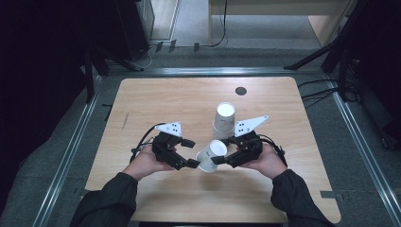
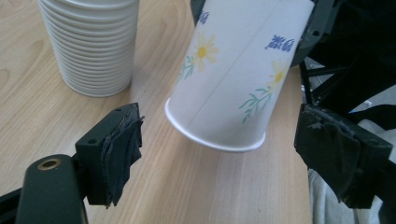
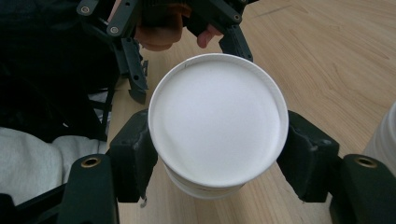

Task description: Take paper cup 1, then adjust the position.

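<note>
The white paper cup with a yellow daisy print (image 1: 211, 155) sits tilted above the light wooden table (image 1: 156, 99), near the front middle, base towards the left gripper and mouth towards the right. Your right gripper (image 1: 220, 160) has it clamped — in the right gripper view both black pads press on the cup's sides (image 3: 217, 123) just below the rim. Your left gripper (image 1: 191, 152) stands with its jaws spread wide; in the left gripper view the cup's base (image 2: 233, 84) hangs between and ahead of the pads (image 2: 122, 140) without touching either. Nothing is gripped on that side. Just behind the held cup stands the tall stack of white paper cups (image 1: 223, 119) — upright, mouth up, on the table. A small dark round disc (image 1: 240, 91) lies near the table's far edge.
</note>
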Motion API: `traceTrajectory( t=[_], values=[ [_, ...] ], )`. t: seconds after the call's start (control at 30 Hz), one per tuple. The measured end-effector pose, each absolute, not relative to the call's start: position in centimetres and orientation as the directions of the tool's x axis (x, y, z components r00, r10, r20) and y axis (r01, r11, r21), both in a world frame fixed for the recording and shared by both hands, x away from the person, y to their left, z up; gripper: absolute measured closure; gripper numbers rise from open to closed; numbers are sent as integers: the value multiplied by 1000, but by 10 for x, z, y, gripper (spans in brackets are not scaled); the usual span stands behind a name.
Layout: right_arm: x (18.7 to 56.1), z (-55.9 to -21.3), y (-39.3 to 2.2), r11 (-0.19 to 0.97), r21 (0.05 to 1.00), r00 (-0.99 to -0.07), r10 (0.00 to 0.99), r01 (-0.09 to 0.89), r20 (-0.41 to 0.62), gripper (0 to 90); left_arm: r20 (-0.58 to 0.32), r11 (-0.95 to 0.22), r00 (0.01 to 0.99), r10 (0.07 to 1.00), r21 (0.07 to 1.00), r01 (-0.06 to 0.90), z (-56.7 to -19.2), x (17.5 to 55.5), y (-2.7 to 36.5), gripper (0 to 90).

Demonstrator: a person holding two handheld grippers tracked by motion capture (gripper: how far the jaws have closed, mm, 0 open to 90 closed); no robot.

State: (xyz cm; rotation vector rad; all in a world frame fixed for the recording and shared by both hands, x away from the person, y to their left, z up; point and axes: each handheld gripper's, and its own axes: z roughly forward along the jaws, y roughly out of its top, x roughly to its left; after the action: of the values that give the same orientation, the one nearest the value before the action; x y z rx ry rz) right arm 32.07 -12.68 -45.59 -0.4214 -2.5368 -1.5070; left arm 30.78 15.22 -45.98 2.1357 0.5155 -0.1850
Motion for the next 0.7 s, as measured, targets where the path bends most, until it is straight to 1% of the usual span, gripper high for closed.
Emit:
traceTrajectory(
  t=[0.33,0.7],
  values=[
    [323,-462,-121,434,833,-939,154,343,306,344,-291,-549,920,264,739,391,-465,306,143,155],
    [323,-462,-119,411,840,-935,137,354,327,345,-303,-531,919,254,750,394,-467,307,141,156]
  ],
)
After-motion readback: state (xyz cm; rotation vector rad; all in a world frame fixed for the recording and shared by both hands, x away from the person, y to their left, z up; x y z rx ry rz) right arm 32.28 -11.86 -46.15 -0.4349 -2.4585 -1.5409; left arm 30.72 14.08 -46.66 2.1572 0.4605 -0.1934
